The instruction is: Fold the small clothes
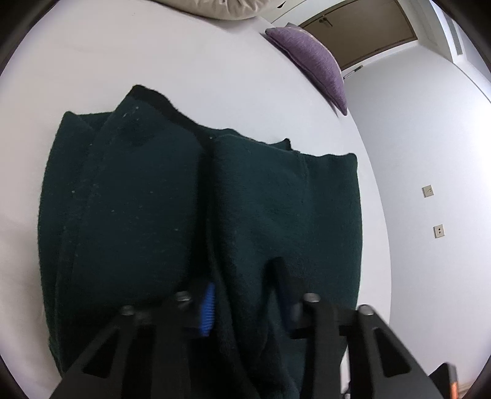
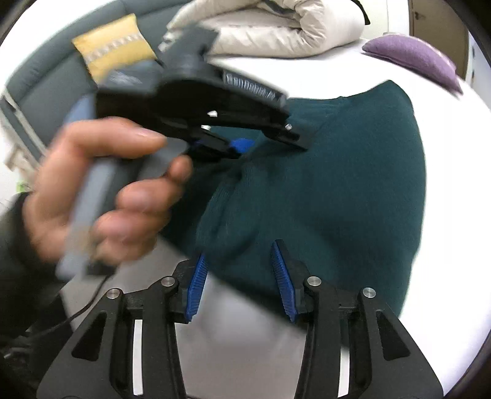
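A dark green knitted garment [image 1: 190,214] lies partly folded on the white bed [image 1: 184,55]; it also shows in the right wrist view [image 2: 331,184]. My left gripper [image 1: 245,294] has its jaws apart with a fold of the garment bunched between them; its blue pad [image 1: 208,310] shows on the left side. In the right wrist view the left gripper [image 2: 245,141] is held by a hand, its tips on the garment. My right gripper [image 2: 239,270] is open, its blue pads [image 2: 196,285] at the garment's near edge, holding nothing.
A purple cushion [image 1: 316,58] lies at the bed's far edge, also in the right wrist view [image 2: 411,58]. A rolled cream duvet [image 2: 276,24] and a yellow cushion [image 2: 113,46] on a grey sofa [image 2: 46,86] are behind. A white wall [image 1: 429,153] stands on the right.
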Demonstrator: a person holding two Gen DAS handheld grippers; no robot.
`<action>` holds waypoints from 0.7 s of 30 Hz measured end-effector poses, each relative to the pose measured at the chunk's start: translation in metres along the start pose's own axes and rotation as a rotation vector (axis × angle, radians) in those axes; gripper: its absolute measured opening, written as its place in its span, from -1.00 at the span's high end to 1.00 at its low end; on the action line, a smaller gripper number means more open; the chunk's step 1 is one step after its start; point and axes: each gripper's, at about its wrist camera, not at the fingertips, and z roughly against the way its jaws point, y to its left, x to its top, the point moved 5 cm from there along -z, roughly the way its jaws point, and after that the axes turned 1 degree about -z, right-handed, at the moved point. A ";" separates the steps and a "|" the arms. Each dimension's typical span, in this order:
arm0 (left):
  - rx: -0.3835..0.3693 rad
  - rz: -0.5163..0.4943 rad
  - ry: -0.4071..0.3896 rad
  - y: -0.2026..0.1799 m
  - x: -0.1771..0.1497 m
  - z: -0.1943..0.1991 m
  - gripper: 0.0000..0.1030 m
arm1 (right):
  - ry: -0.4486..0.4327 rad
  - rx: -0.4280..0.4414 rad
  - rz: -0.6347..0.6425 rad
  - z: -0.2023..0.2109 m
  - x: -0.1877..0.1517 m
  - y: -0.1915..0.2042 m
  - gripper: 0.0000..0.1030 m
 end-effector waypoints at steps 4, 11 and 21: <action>-0.016 -0.020 -0.004 -0.001 0.000 0.012 0.69 | -0.134 0.065 -0.133 0.049 -0.001 -0.044 0.21; -0.009 -0.034 -0.032 0.016 0.003 0.042 0.77 | -0.167 -0.135 -0.352 0.055 0.003 -0.143 0.17; -0.021 0.018 -0.111 0.057 0.027 0.096 0.78 | -0.109 -0.177 -0.197 0.033 0.008 -0.112 0.14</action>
